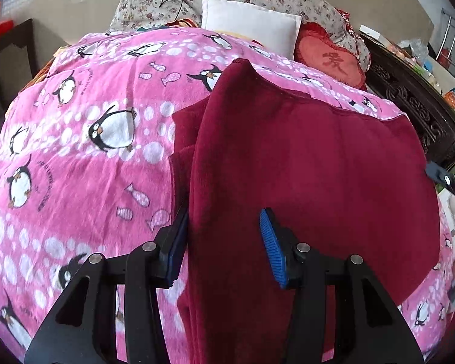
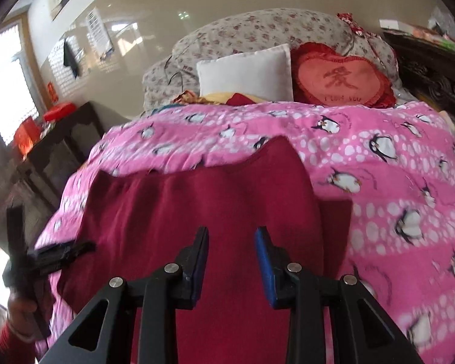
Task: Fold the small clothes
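Dark red garment [image 1: 318, 166] spread on pink penguin blanket [image 1: 91, 97], centre to right of frame. Left gripper [image 1: 224, 242] fingers apart, fabric between them, unpinched. Right gripper [image 2: 232, 257] fingers narrowly parted over garment; grip not discernible.

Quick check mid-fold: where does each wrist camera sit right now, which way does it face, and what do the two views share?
Left wrist: on the left gripper, angled down the bed toward the pillows; its fingers straddle the dark red garment's folded left edge; right gripper at far right.
Right wrist: on the right gripper, same heading, over the garment's right part; left gripper and the hand holding it at lower left.
Shared: garment, pink penguin blanket, white pillow, red heart cushion.
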The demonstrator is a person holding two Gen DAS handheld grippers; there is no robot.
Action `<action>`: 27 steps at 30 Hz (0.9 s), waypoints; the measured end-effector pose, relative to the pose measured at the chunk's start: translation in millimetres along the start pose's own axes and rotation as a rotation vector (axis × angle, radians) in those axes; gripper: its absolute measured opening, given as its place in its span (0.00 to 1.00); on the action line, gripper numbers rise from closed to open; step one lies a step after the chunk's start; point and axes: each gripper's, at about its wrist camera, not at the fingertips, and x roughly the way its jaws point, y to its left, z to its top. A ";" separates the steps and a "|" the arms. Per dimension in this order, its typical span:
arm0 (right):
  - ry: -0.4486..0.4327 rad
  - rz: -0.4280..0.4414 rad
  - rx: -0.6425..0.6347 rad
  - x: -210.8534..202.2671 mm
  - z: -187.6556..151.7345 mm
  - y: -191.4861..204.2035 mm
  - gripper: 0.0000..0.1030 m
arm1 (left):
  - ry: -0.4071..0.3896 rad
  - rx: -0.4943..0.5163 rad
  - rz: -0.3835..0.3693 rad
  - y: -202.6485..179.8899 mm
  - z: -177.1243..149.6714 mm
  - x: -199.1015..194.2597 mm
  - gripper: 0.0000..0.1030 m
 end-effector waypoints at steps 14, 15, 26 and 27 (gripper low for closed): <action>0.078 -0.059 0.008 2.1 -39.2 3.1 0.34 | -0.013 0.000 0.024 -2.8 -11.7 -1.3 0.47; 0.061 -0.050 -0.003 -4.2 -35.7 9.6 0.34 | -0.010 -0.002 0.023 -2.4 -12.4 -3.4 0.47; 0.004 0.209 -0.136 31.3 4.0 118.5 0.36 | -0.043 -0.138 -0.076 29.3 -45.1 -42.3 0.47; 0.007 0.229 -0.138 44.4 7.6 130.6 0.36 | -0.051 -0.157 -0.103 33.5 -48.6 -43.1 0.49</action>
